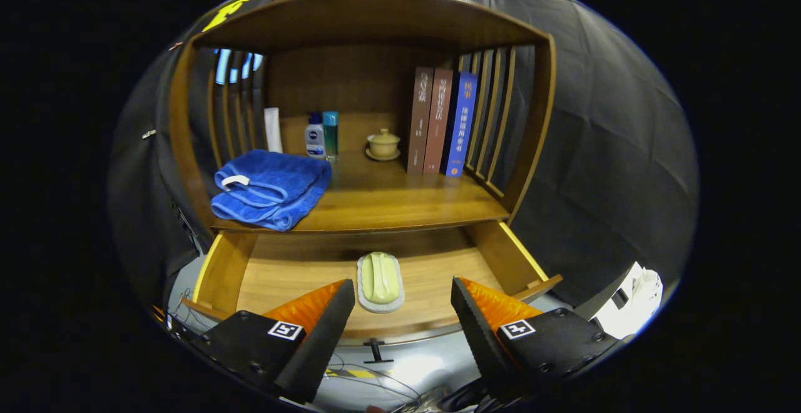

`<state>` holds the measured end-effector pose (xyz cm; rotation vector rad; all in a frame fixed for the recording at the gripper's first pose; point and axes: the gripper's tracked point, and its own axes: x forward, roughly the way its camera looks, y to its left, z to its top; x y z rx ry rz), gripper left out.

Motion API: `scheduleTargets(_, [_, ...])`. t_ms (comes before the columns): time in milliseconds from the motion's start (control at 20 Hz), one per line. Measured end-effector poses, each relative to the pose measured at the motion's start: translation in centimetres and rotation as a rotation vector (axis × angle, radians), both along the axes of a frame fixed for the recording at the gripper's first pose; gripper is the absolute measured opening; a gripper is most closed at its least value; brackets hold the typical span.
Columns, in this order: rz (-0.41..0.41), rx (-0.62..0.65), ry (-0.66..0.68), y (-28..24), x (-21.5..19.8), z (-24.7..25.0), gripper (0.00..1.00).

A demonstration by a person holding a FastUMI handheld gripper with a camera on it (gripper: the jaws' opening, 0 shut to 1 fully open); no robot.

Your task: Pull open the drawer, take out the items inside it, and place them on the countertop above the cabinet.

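The wooden drawer (500,256) is pulled open below the countertop (400,203). Inside it lies a pale green soap bar on a white dish (380,280), near the drawer's front, just ahead of my fingers and between their lines. My gripper (400,291) hangs above the drawer's front edge, open, with nothing between its fingers. The drawer's small dark handle (375,350) shows below the front panel. A folded blue towel (270,189) rests on the countertop's left side, overhanging its front edge.
At the back of the countertop stand two small bottles (321,134), a lidded ceramic cup on a saucer (383,144) and three upright books (441,122). Slatted wooden sides close the shelf left and right. A white object (635,303) lies on the floor to the right.
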<state>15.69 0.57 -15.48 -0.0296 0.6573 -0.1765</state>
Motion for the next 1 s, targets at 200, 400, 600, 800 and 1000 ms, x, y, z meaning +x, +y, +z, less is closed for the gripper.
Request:
scheduleTargets(200, [0.021, 0.039, 0.18, 0.3, 4.0, -4.1, 0.94])
scheduleTargets(400, [0.063, 0.064, 0.325, 1.0, 6.0, -8.7, 0.93])
scheduleTargets(600, [0.101, 0.072, 0.37, 1.4, 8.0, -11.6, 0.88])
scheduleTargets(800, [0.128, 0.105, 0.39, 1.7, 9.3, -13.4, 0.78])
scheduleTargets(1000, [0.155, 0.11, 0.41, 1.8, 9.3, -14.4, 0.58])
